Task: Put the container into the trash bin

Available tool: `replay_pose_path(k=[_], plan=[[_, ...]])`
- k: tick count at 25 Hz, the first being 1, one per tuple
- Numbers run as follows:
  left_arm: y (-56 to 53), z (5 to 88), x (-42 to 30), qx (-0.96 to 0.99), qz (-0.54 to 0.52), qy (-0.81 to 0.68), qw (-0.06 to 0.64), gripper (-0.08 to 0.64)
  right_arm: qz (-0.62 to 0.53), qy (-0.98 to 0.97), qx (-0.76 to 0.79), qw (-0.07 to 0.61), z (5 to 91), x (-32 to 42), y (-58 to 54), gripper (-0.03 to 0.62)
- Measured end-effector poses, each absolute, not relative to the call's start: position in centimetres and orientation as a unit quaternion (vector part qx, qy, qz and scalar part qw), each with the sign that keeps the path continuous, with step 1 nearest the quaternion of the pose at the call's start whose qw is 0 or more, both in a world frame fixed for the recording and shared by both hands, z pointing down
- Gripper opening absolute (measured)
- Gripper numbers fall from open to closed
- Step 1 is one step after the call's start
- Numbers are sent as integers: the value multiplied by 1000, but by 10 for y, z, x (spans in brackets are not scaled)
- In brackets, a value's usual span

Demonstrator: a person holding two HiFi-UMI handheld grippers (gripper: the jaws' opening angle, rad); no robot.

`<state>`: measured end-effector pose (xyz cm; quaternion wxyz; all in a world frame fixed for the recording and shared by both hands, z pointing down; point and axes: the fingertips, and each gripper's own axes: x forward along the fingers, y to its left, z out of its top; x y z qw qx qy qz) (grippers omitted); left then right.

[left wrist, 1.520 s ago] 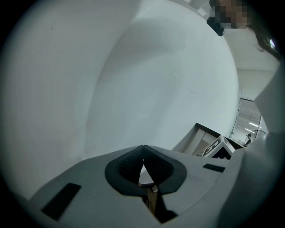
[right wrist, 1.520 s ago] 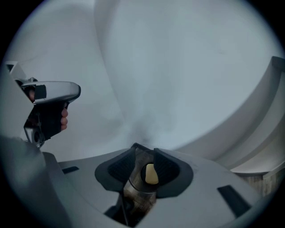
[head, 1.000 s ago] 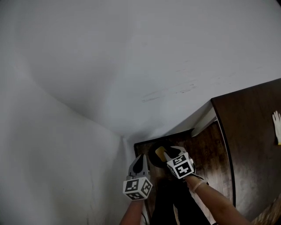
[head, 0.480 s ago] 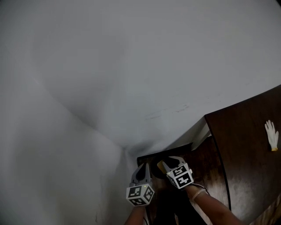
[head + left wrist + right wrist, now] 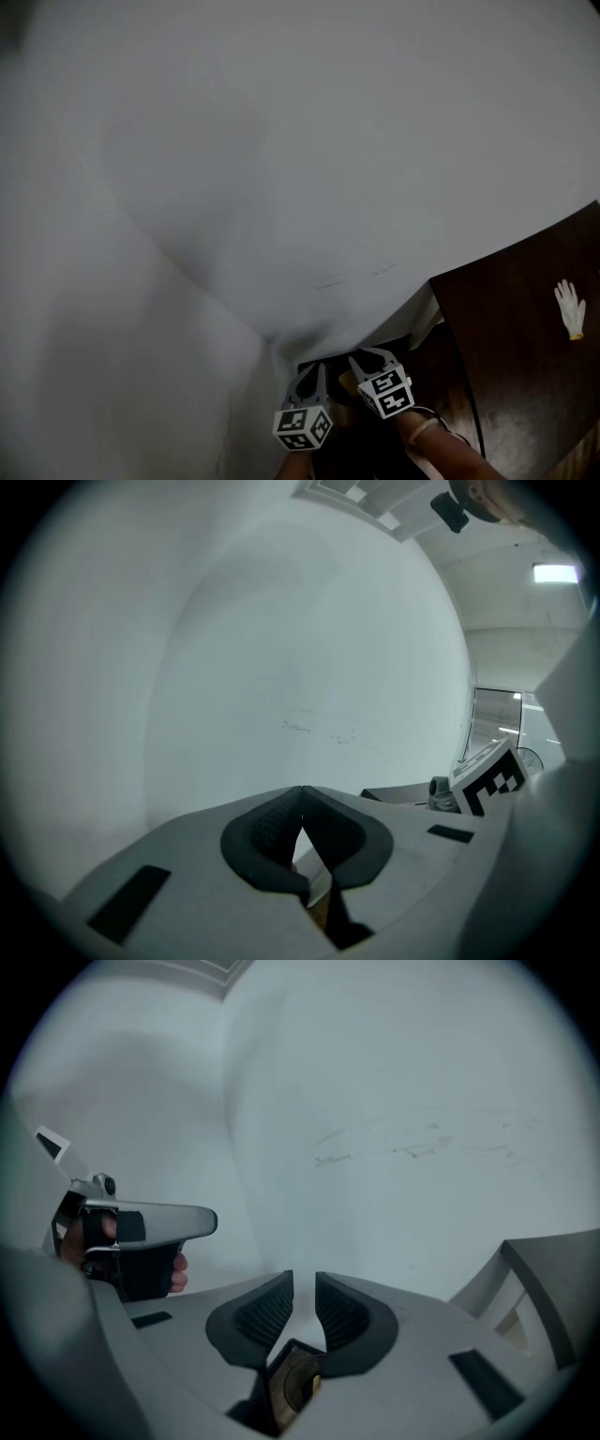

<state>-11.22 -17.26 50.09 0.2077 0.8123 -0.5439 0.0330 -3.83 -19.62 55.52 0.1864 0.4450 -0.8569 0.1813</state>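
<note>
**binwatcher:** Honestly, looks like you've already let go. A second ago your right gripper (image 5: 367, 356) sat low at the mouth of the dark, round trash bin (image 5: 337, 403). Now both grippers have come up towards the plain white wall (image 5: 281, 141). The right jaws are closing with nothing between them, just wall showing through the slot.

**clawfan:** Yep, and your left gripper (image 5: 317, 371) is pressed together at the tips, pinching nothing.

**binwatcher:** So where's the small yellow-brown container (image 5: 346, 382)?

**clawfan:** Low down between your two grippers, in the dark opening. In the right gripper view it peeks out under the jaws, well clear of the pads. I'd call it binned and the job basically done, though it's too dim to see how it's sitting.
</note>
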Motion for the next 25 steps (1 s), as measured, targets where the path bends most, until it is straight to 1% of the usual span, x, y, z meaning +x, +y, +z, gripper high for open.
replay_pose_path(k=[12, 25], plan=[[-167, 456, -102, 820, 28, -545, 173, 20, 139, -864, 455, 163, 497, -25, -193, 64], [-146, 396, -98, 825, 13, -549, 133, 20, 108, -871, 468, 107, 425, -16, -173, 41]])
